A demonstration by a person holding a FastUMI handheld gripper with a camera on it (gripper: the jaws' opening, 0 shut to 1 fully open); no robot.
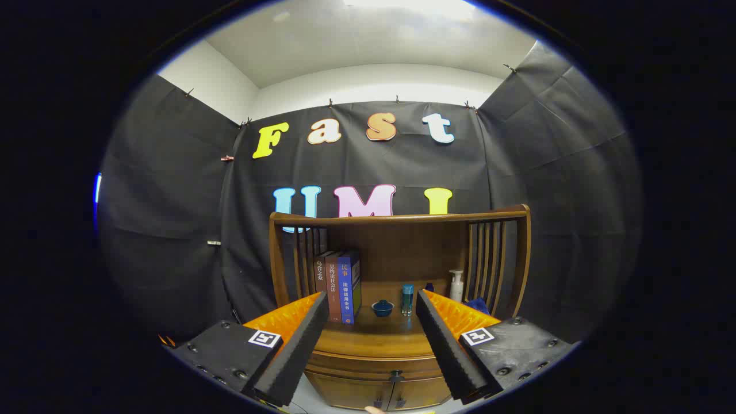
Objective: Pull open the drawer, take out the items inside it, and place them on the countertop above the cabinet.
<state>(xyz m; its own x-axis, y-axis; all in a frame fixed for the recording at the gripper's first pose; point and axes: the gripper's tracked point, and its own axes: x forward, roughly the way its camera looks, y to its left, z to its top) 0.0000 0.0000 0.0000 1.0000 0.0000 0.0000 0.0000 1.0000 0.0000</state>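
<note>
The gripper (368, 345) is hovering with fingers spread wide, facing the closed drawer (376, 364) under the desk's (374, 339) front edge.

The wooden cabinet (376, 359) carries on its countertop (374, 330) three upright books (339, 284), a small blue bowl (382, 308), a teal bottle (407, 299) and a white pump bottle (456, 286).
</note>
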